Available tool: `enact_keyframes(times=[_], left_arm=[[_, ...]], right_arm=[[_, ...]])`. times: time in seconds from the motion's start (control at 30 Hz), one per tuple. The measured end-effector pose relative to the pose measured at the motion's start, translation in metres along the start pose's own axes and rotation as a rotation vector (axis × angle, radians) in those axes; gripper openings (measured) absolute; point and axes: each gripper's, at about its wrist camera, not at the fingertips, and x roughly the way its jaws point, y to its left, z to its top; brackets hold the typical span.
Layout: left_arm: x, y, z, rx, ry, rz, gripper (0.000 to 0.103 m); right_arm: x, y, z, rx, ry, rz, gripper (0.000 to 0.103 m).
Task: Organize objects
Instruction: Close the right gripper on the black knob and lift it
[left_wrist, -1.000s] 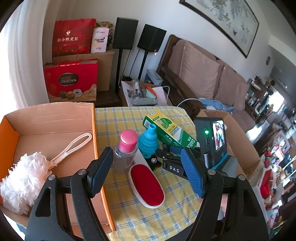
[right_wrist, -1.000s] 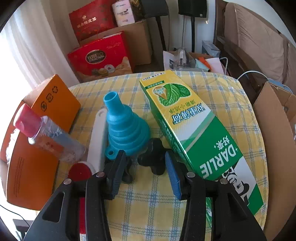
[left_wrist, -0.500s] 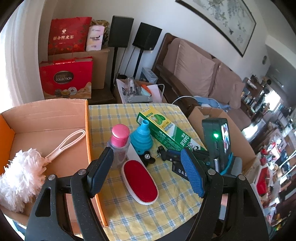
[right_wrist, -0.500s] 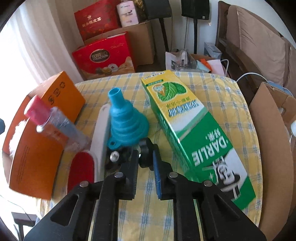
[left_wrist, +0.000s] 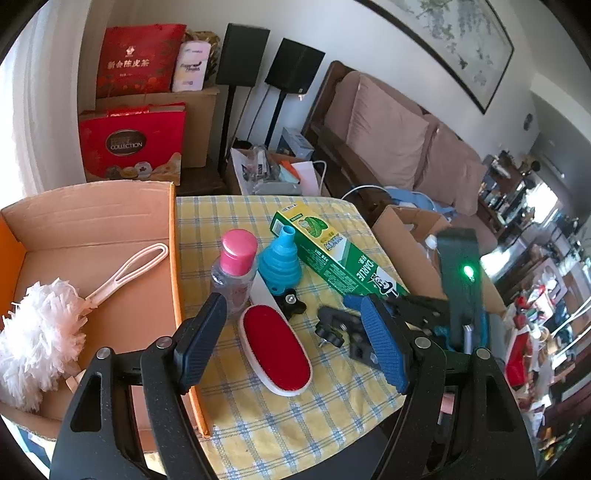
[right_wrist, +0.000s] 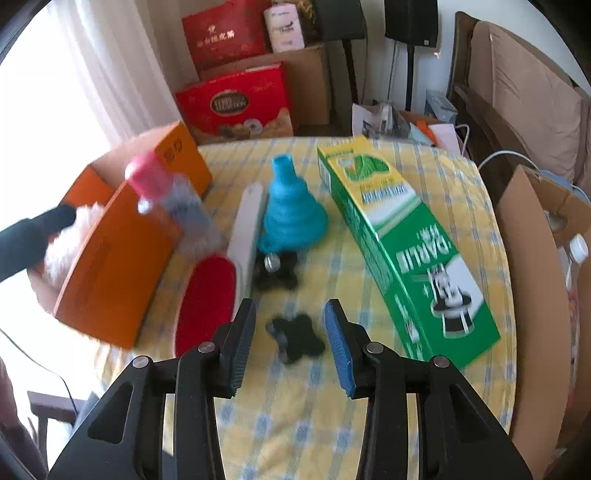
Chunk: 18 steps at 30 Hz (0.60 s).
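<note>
A: While the open orange cardboard box (left_wrist: 92, 236) sits off to the left of the left gripper (left_wrist: 291, 339), why does that gripper hang over the bench (left_wrist: 295, 413) with nothing in it?

B: Its jaws stand wide and empty, framing the oval red lint brush with its white handle (left_wrist: 275, 350). I'd judge it is waiting its turn; the white fluffy duster with the pink looped handle (left_wrist: 44, 328) already lies in the box.

A: And the long green toothpaste carton (right_wrist: 402, 243)?

B: Flat on the yellow checked cloth, beyond and to the right of the right gripper (right_wrist: 290, 347). The blue collapsible funnel (right_wrist: 291, 214) stands straight ahead of those jaws, one small black star-shaped knob (right_wrist: 275, 269) at its foot.

A: So what is the right gripper on?

B: Another black star knob (right_wrist: 295, 338) lies between its jaws, which are opening; the pads are clear of it. Probably a grip being reset.
</note>
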Motion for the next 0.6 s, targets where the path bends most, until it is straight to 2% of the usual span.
enact_keyframes(times=[0.17, 0.33, 0.4, 0.47, 0.6], left_arm=[[-0.001, 0.002, 0.0, -0.004, 0.0, 0.002, 0.072], [-0.002, 0.002, 0.0, -0.004, -0.002, 0.002, 0.072], [-0.003, 0.002, 0.0, -0.005, -0.004, 0.001, 0.072], [-0.004, 0.003, 0.0, -0.008, -0.005, 0.0, 0.072], [-0.003, 0.002, -0.001, -0.007, -0.001, -0.007, 0.072]], right_arm=[[0.025, 0.001, 0.019, 0.016, -0.008, 0.013, 0.039], [0.051, -0.005, 0.025, 0.049, 0.035, 0.019, 0.039], [0.057, -0.011, 0.024, 0.075, 0.055, 0.031, 0.033], [0.059, -0.015, 0.021, 0.083, 0.057, 0.05, 0.024], [0.053, -0.019, 0.016, 0.079, 0.054, 0.017, 0.022]])
